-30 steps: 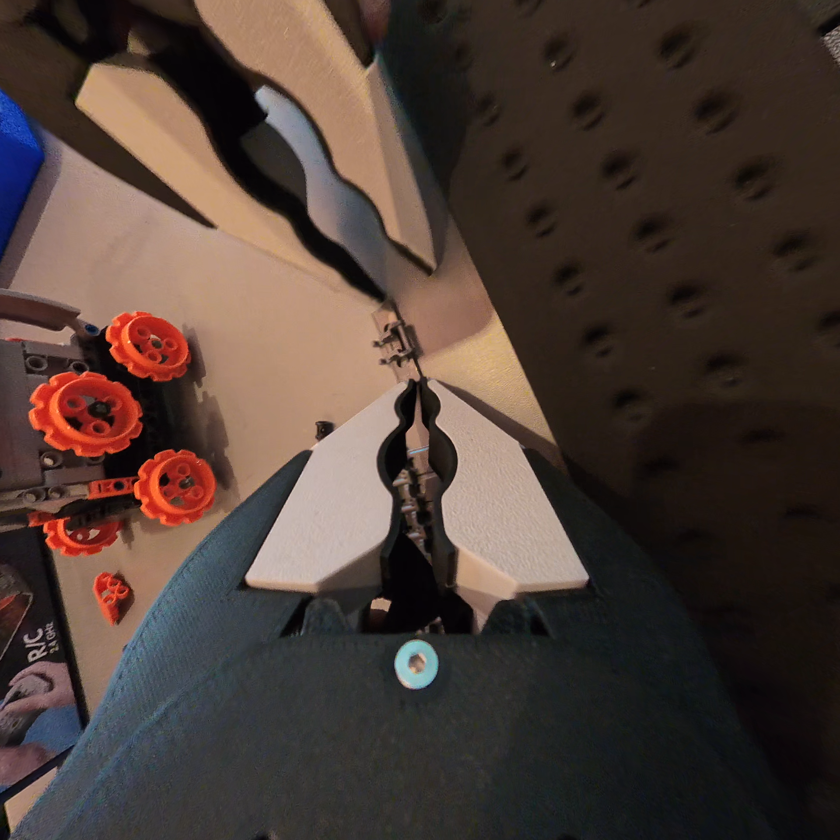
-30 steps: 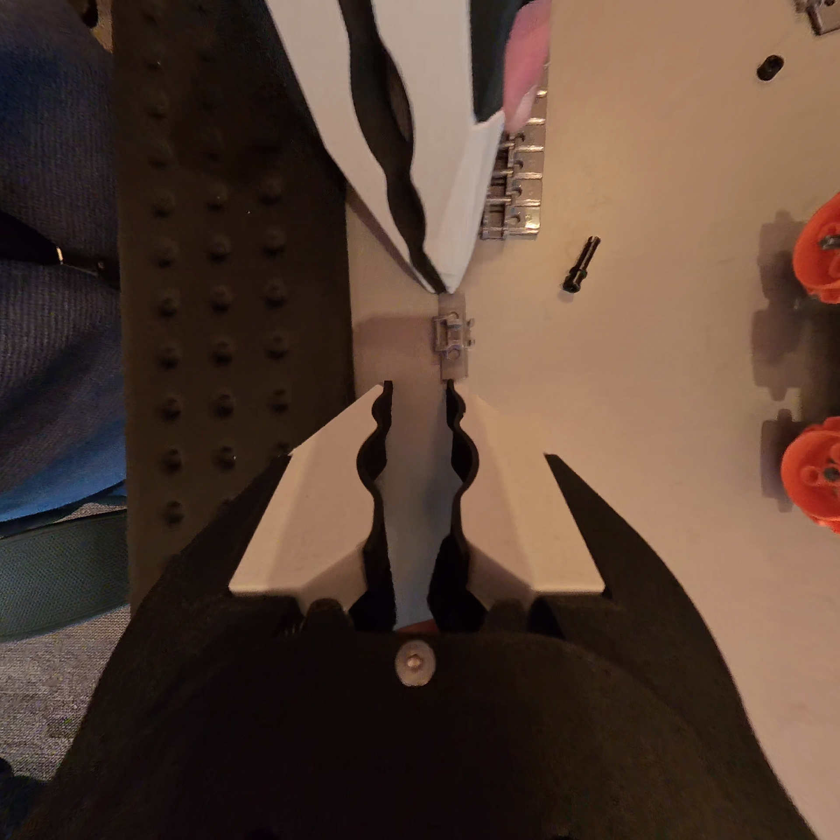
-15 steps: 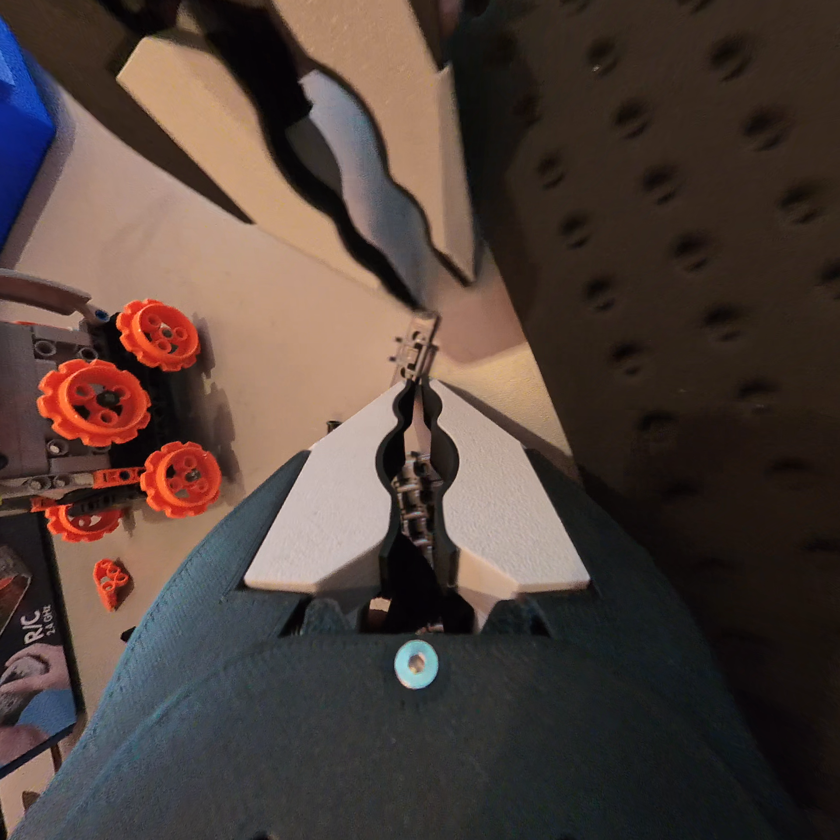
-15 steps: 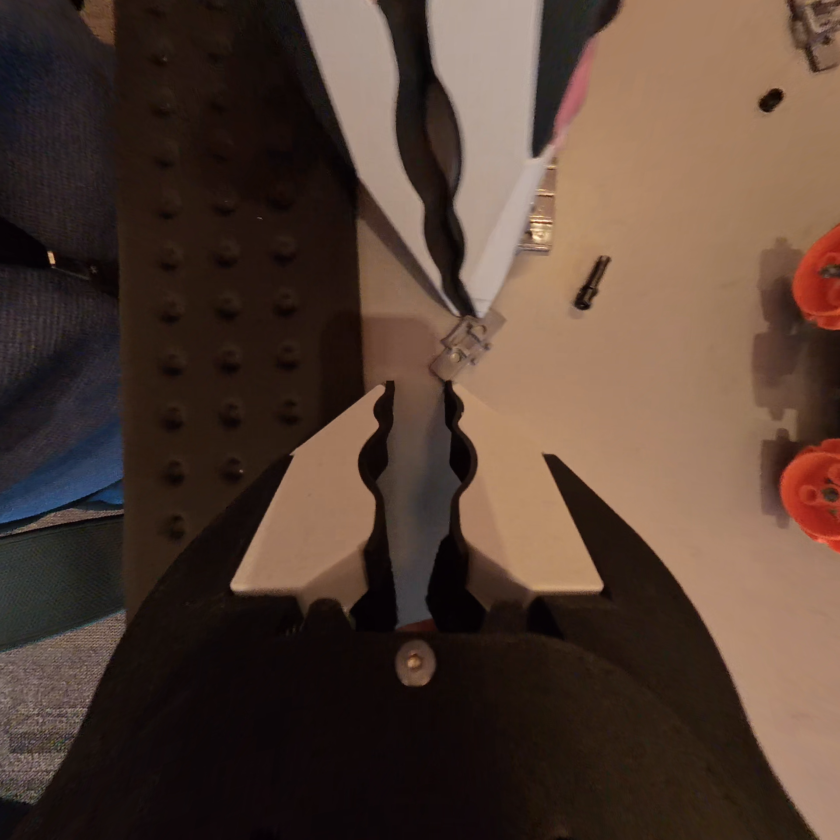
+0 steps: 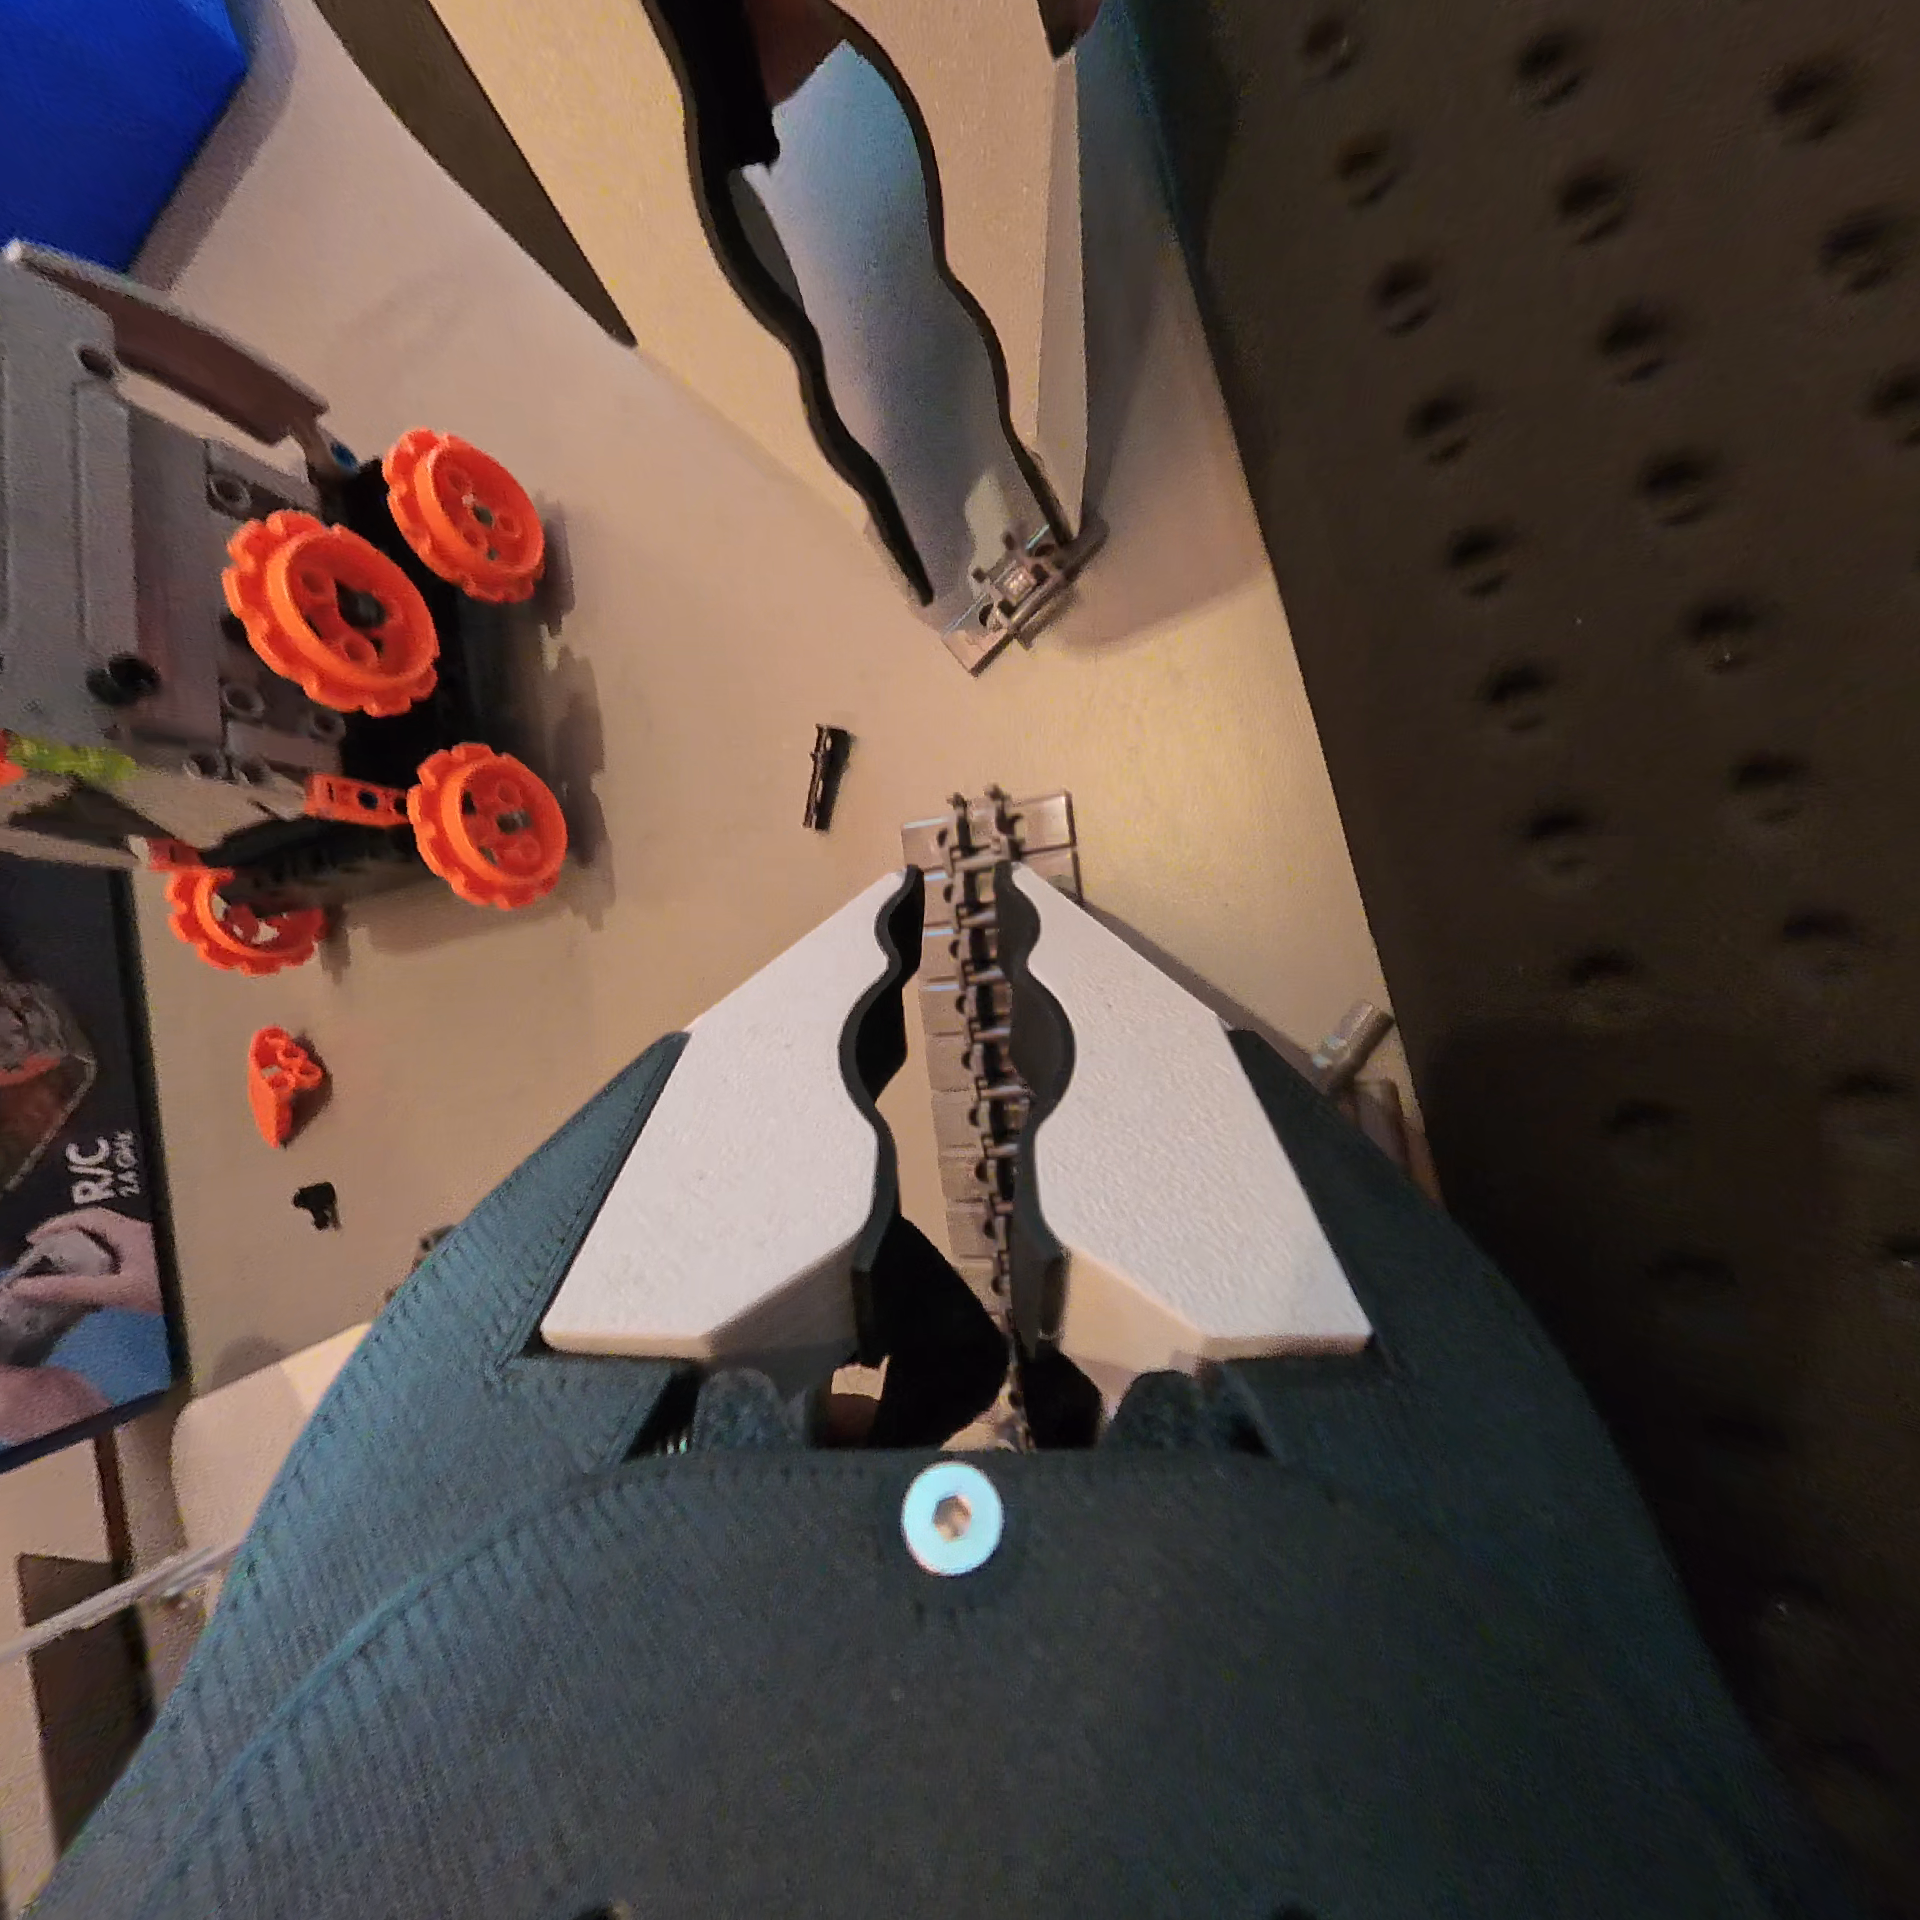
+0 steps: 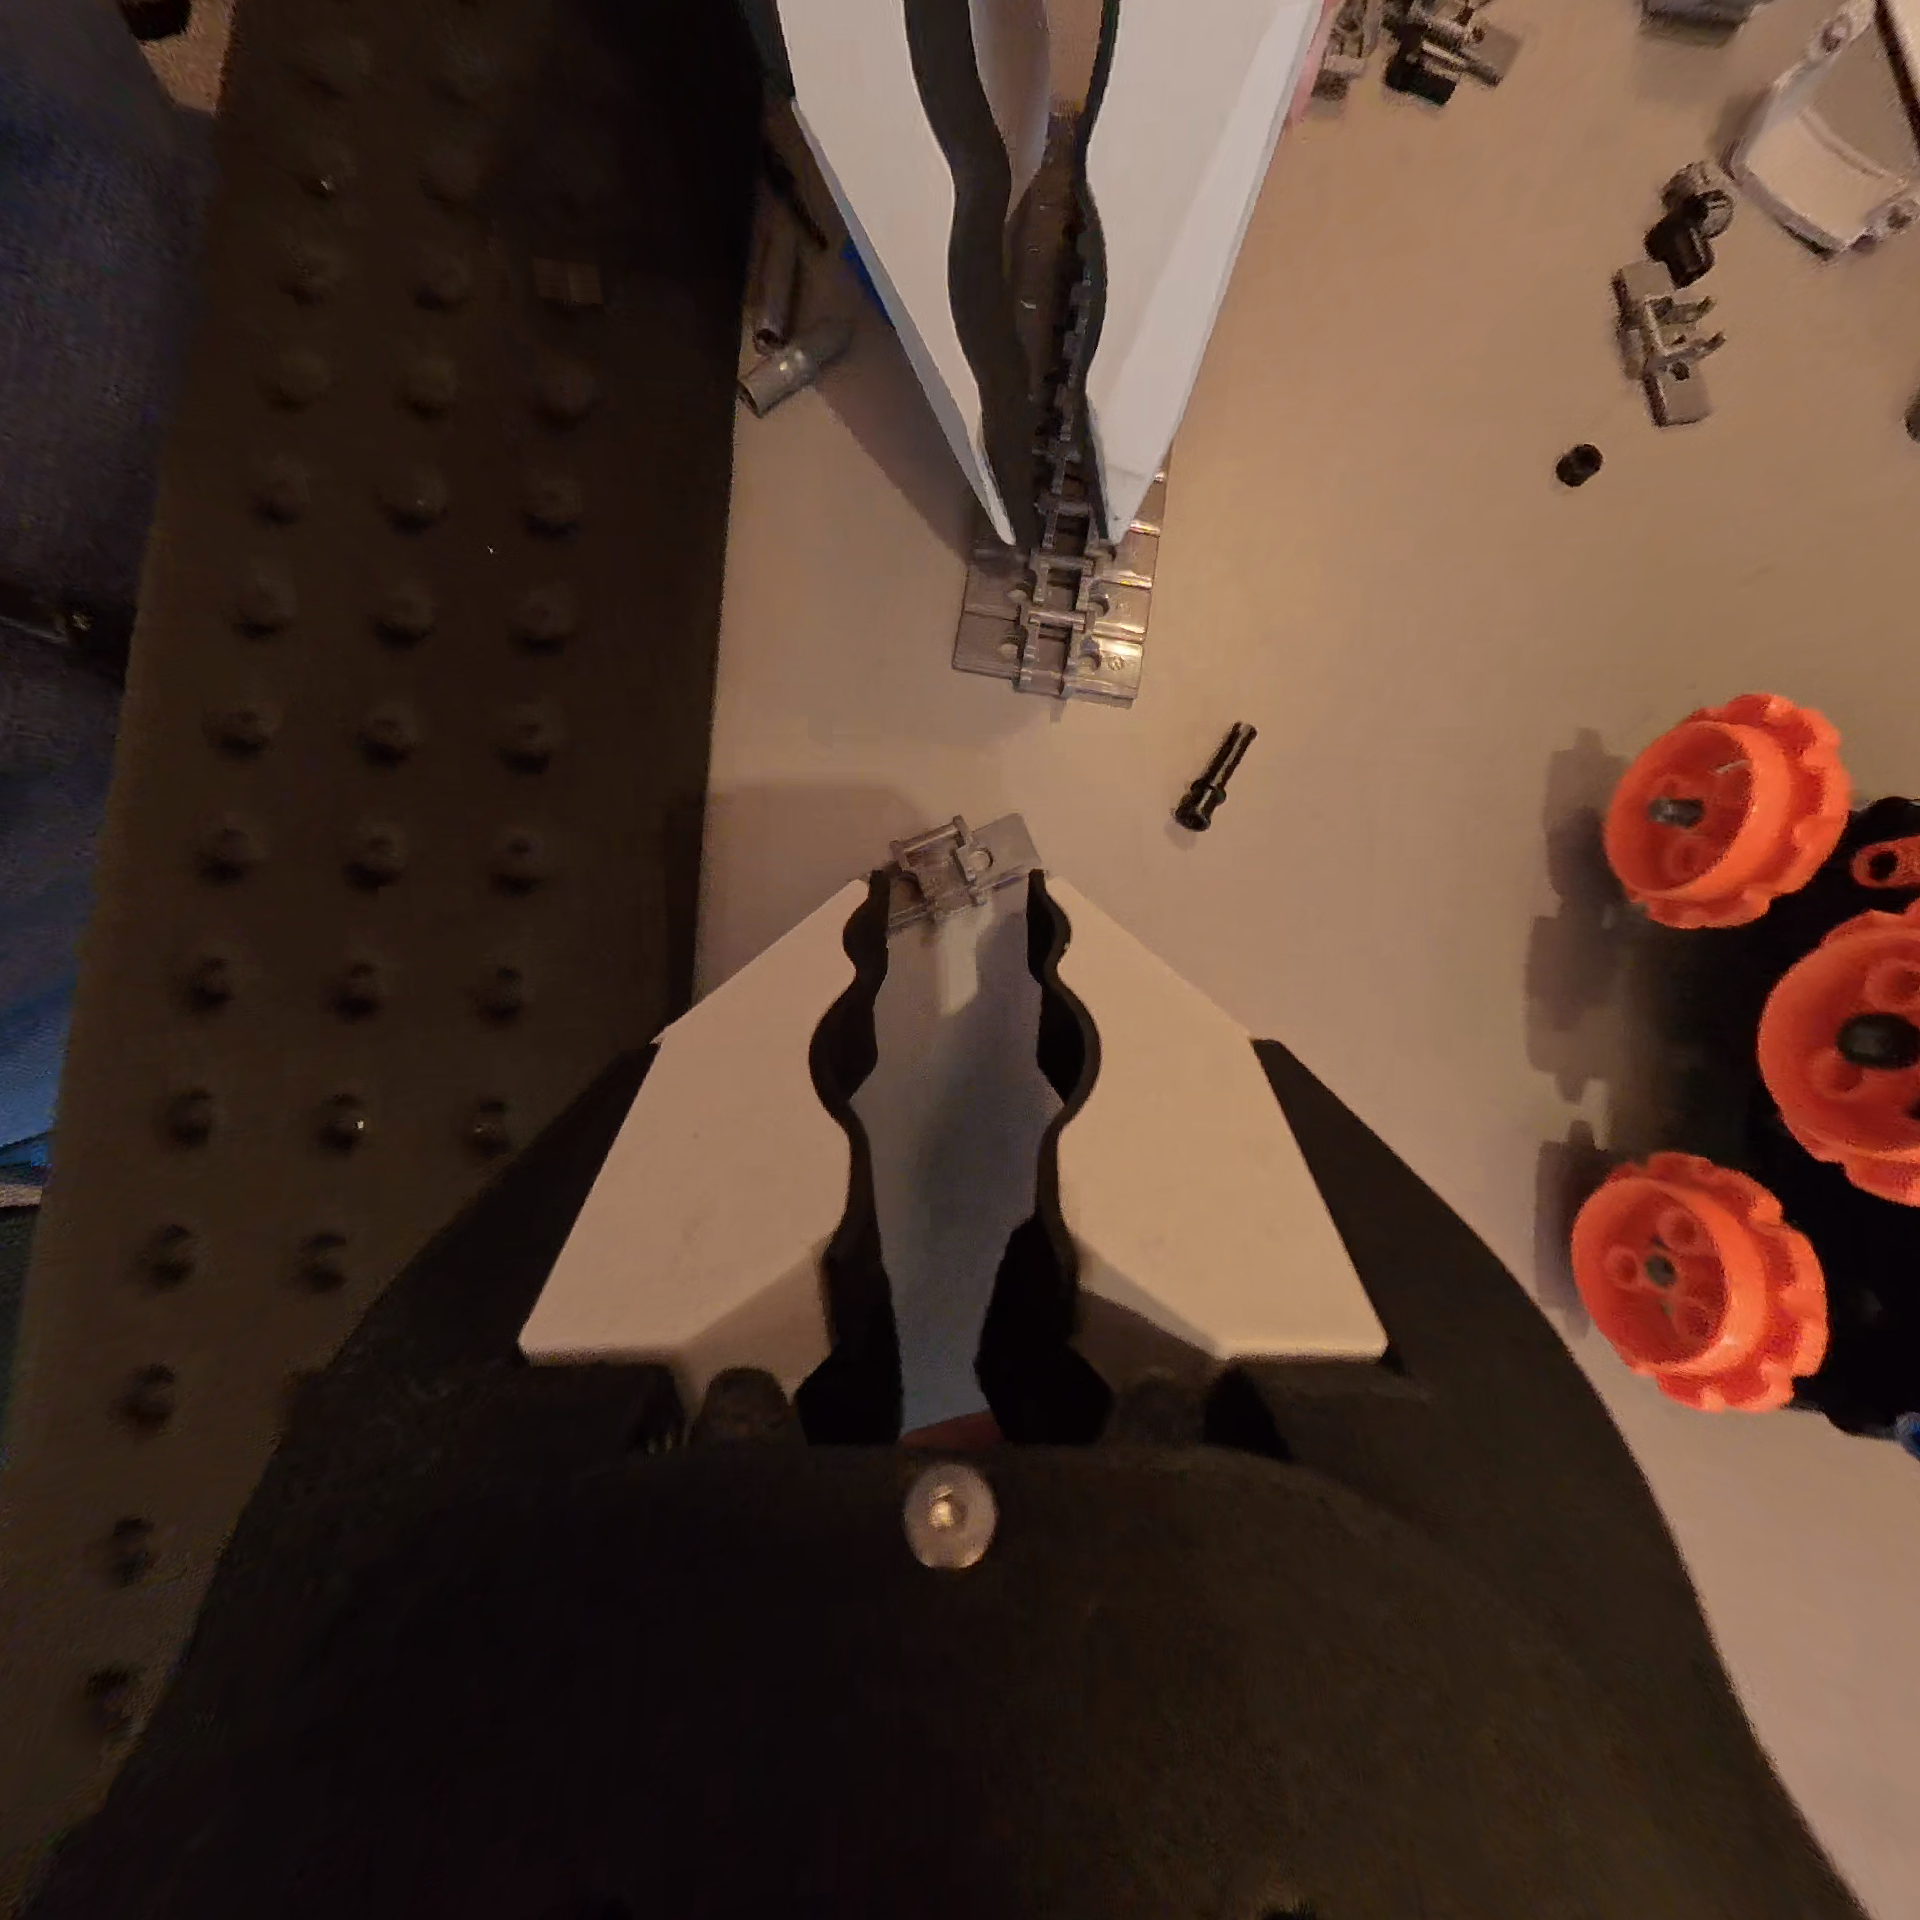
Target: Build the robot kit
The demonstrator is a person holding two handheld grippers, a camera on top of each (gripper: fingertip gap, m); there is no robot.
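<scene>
My left gripper point(image 5: 961, 883) stands slightly open over a grey track chain point(image 5: 971, 997). The chain runs flat between its fingers, and its end lies on the beige table just past the tips. The right wrist view shows this too: the left gripper point(image 6: 1055, 530) with the chain end point(image 6: 1055, 634) on the table. My right gripper point(image 6: 956, 894) is open, with a single grey track link point(image 6: 956, 868) lying tilted right at its fingertips. In the left wrist view the right gripper point(image 5: 1008, 566) faces mine, with that link point(image 5: 1013, 597) at its tips.
A grey model vehicle with orange wheels point(image 5: 332, 613) stands to one side and also shows in the right wrist view point(image 6: 1704, 1278). A black pin point(image 6: 1216, 774) lies between the grippers. A dark studded mat point(image 6: 416, 623) borders the table. Loose grey parts point(image 6: 1662, 332), a small orange piece point(image 5: 281, 1081) and a blue box point(image 5: 104, 104) are nearby. Left tips to right tips: about 6 centimeters. The small orange piece point(image 5: 281, 1081) is about 25 centimeters from both grippers' fingertips.
My left gripper has opened a little and drawn back, and the chain now lies flat instead of edge-on. The single link now sits at the right gripper's tips. The grippers are farther apart.
</scene>
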